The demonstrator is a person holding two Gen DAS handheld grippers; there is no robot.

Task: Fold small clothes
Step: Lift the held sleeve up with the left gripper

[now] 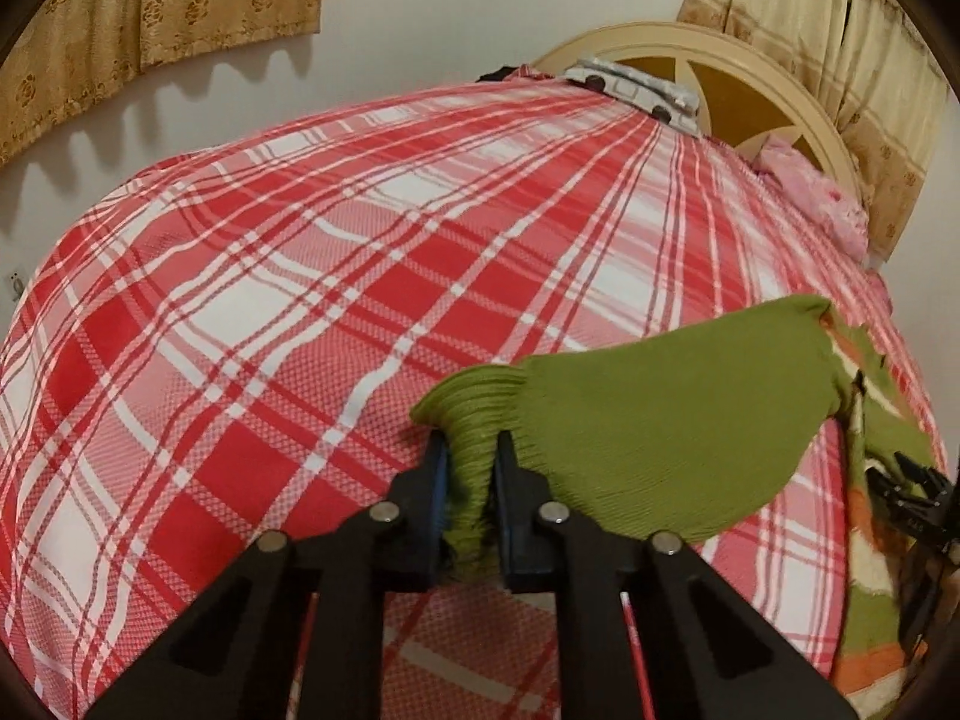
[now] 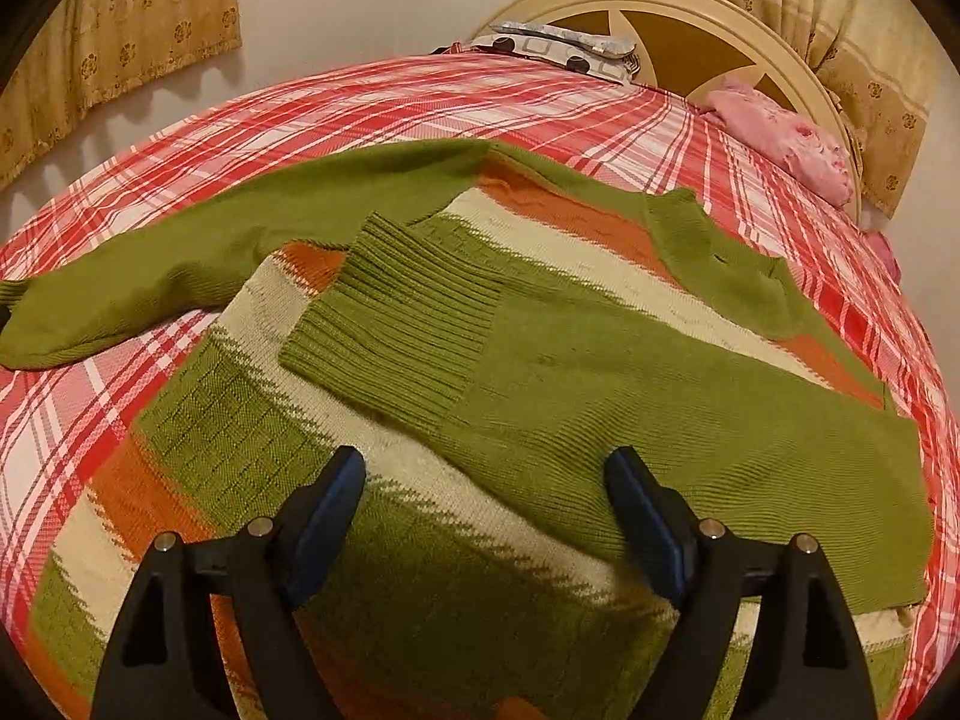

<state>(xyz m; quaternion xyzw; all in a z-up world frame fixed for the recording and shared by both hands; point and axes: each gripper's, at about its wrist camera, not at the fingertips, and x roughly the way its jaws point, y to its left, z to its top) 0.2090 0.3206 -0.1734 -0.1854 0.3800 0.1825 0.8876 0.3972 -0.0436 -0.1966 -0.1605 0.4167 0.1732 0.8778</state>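
The left gripper is pinching the ribbed cuff of the green sweater's left sleeve, w/ the sweater lying flat on the bed's red plaid sheet. The right gripper is hanging wide open over the sweater's body, holding nothing. I think it's best to be lifting that cuff just a bit & laying the sleeve straight across the body, like the other sleeve, w/o tugging the rest crooked.

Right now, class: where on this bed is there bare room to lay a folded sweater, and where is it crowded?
Free: plaid bedspread between the curtained wall and the sweater's sleeve cuff, held by the left gripper. Crowded: the sweater under the right gripper; pillows at the headboard.
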